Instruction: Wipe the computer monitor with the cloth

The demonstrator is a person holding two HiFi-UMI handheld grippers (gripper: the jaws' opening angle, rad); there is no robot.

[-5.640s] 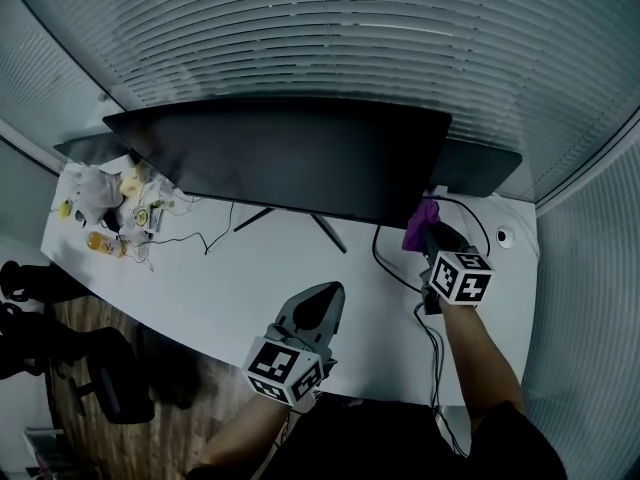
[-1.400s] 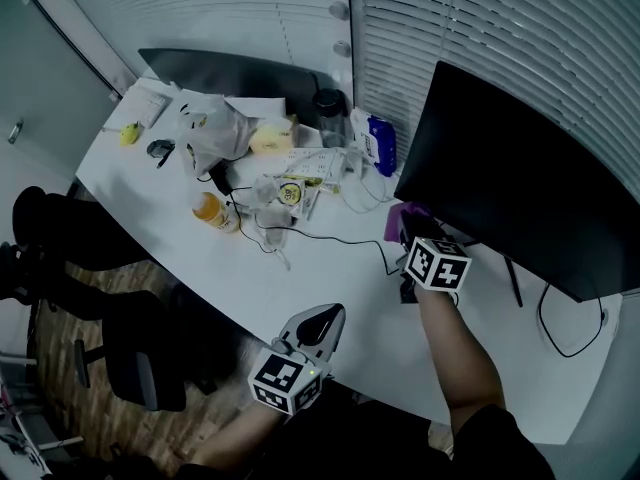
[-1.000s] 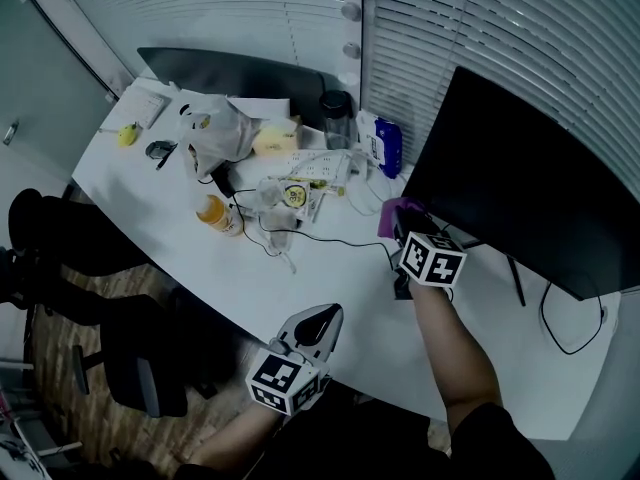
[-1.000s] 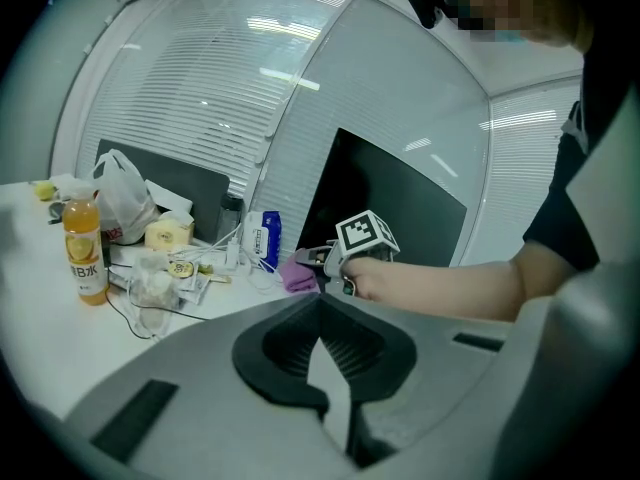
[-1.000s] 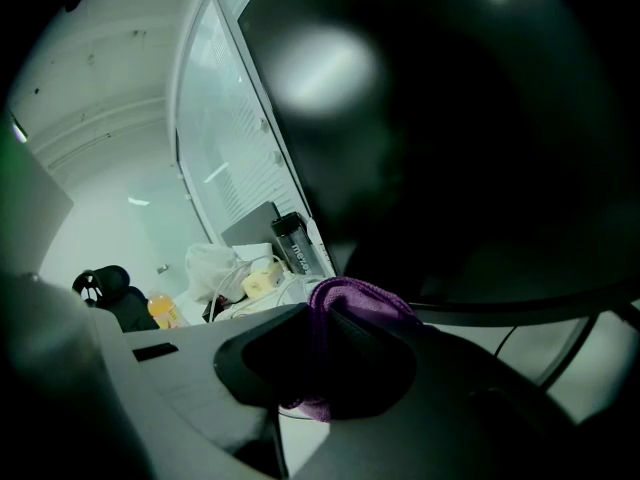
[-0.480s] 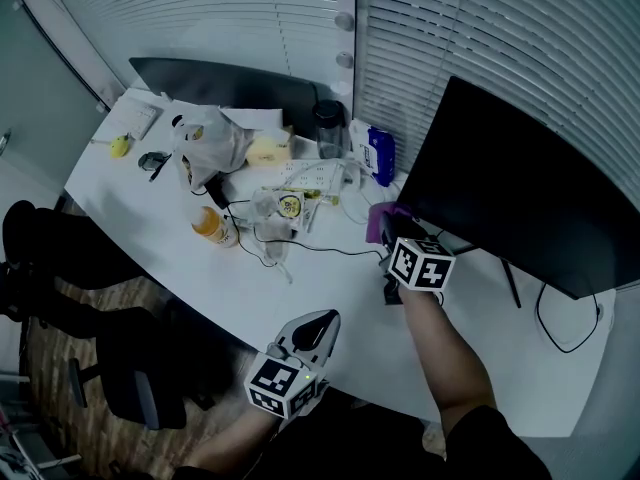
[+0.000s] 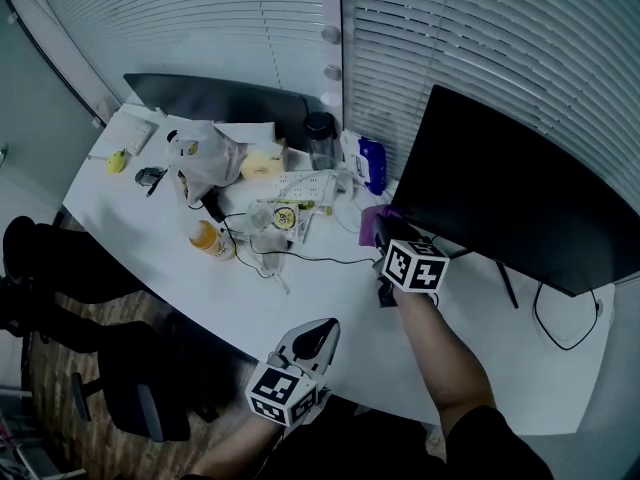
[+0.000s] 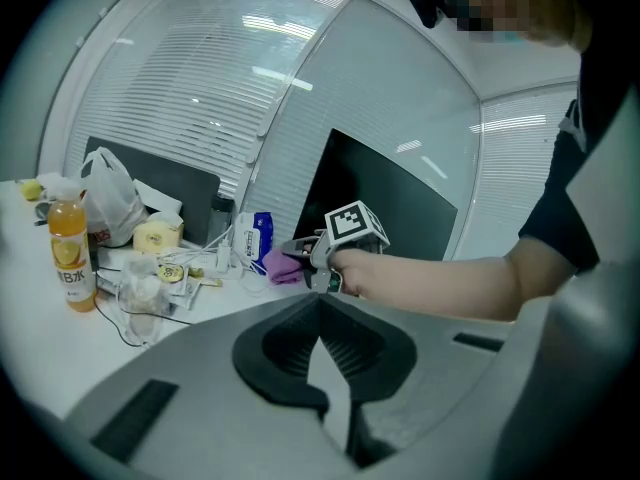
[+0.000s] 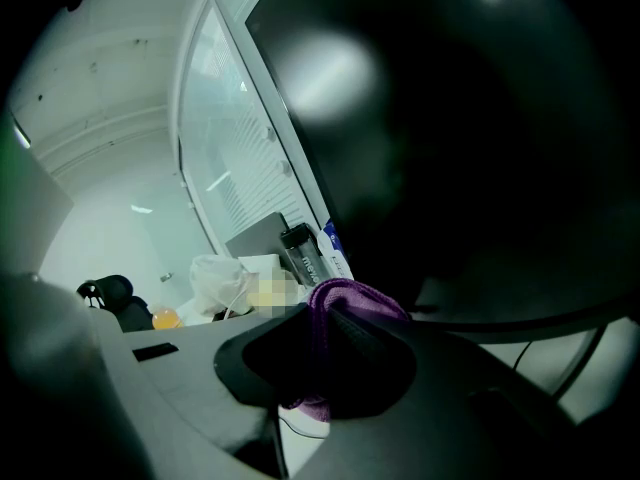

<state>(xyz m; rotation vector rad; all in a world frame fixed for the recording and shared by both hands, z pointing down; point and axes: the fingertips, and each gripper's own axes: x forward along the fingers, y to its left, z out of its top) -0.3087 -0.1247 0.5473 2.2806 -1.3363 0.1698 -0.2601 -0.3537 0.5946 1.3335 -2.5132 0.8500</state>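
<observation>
Our right gripper [image 7: 384,236] jaws pinch the soft purple cloth [image 7: 370,220] just beside the big flat black monitor [image 7: 500,193]. Our left gripper [image 7: 322,328] jaws are closed, holding nothing.

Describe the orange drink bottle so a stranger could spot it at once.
Find the white desk, then the clutter left of the big dark monitor. At the clutter's near edge stands the bottle, the only thing there holding orange liquid.

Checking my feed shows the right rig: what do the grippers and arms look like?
The left gripper and right gripper are both grey, tapering bodies with dark ribbed pads. Each carries a white cube with black square markers. The arms are bare below a dark short sleeve.
</observation>
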